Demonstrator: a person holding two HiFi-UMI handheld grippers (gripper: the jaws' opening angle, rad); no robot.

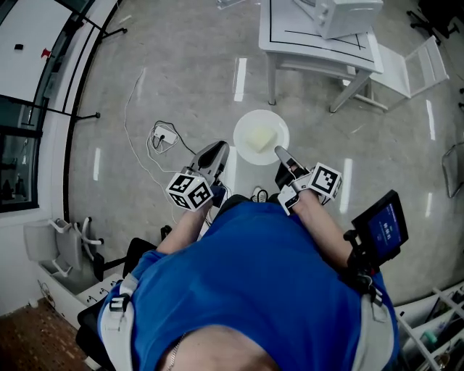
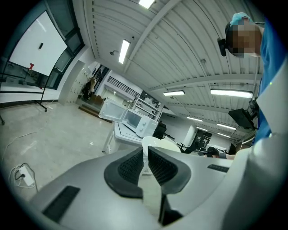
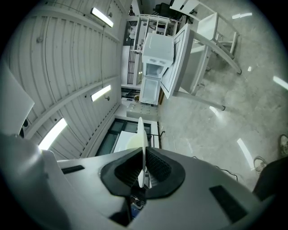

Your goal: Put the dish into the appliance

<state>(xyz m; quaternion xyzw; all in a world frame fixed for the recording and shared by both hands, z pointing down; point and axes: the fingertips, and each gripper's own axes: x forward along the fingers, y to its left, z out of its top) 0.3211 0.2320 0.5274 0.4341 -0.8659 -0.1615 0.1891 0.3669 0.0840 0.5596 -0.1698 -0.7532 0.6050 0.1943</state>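
The dish (image 1: 272, 122) is a round white plate bearing a pale yellow block (image 1: 259, 138). It hangs level above the floor (image 1: 181, 72), well short of the table (image 1: 319, 52), and is held by its rim on two opposite sides. The left gripper (image 1: 222, 151) has its jaws narrow on the left rim. The right gripper (image 1: 280, 152) has its jaws nearly together on the right rim.

We judge the step in hand to be the carry toward the microwave (image 1: 346, 13), which stands on the table with its door (image 2: 107, 110) open. The next move calls for keeping both grips level and matched so the block does not slide. The dish must then be lined up with the cavity.
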